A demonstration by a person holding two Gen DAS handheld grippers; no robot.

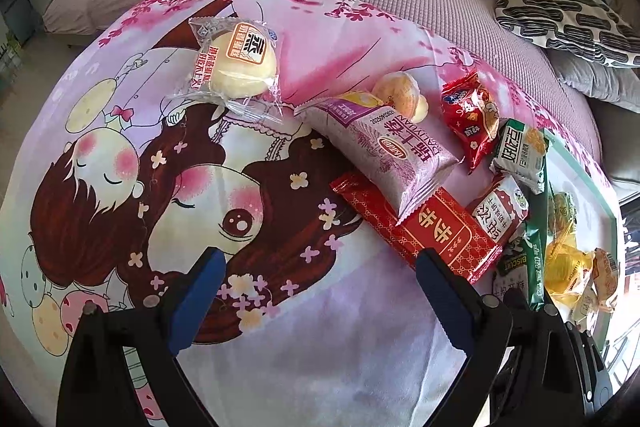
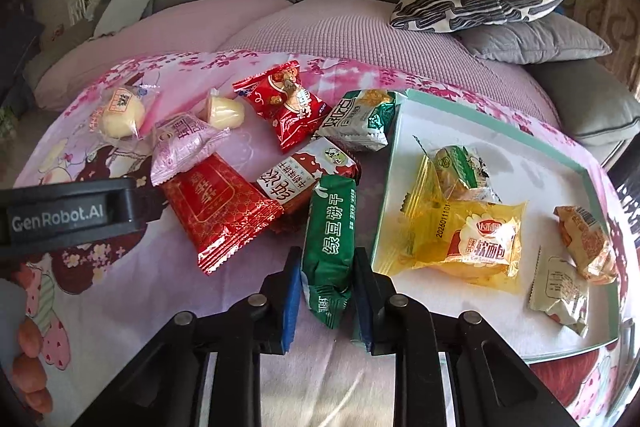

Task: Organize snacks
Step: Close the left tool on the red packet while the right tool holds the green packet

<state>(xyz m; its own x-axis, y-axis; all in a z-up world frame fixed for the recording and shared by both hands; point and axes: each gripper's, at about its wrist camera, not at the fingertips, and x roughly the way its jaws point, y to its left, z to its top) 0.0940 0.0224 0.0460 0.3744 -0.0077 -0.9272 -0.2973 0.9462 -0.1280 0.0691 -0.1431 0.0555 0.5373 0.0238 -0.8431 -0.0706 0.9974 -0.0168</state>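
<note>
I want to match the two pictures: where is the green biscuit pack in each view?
Left wrist view: green biscuit pack at the lower right edge, mostly hidden behind the left gripper's finger.
Right wrist view: green biscuit pack low centre, between the right gripper pads.
Shared landmark: long red pack.

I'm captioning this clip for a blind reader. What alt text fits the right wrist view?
The right gripper closes on a green biscuit packet lying on a pink cartoon-print cloth. Beside it, a white tray with a teal rim holds four wrapped snacks, and more packets lie scattered to the left.
</note>
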